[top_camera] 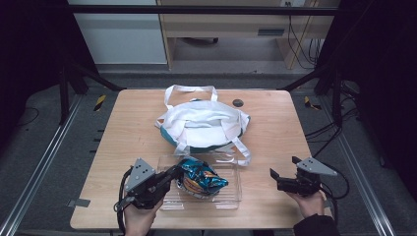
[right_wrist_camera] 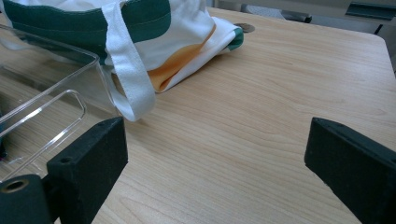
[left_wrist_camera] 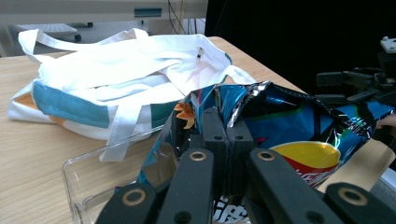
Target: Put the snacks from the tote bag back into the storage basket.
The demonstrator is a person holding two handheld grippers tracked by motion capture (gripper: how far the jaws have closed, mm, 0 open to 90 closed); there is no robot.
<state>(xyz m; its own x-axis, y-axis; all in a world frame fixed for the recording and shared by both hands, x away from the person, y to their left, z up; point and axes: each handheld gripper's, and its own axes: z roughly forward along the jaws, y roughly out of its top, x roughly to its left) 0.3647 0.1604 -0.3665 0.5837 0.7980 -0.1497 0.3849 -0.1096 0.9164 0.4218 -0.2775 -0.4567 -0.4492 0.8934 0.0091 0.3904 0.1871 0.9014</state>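
Left gripper (top_camera: 174, 176) pinches a blue snack bag (top_camera: 201, 178) over a clear plastic tray (top_camera: 235, 194). Right of the tray, the right gripper (top_camera: 274, 178) hovers, jaws spread.

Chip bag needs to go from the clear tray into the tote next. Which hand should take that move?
Left. The left gripper is already shut on the chip bag over the clear tray, with the tote bag just beyond it. The right gripper is open over bare table, holding nothing; it might better steady the tote.
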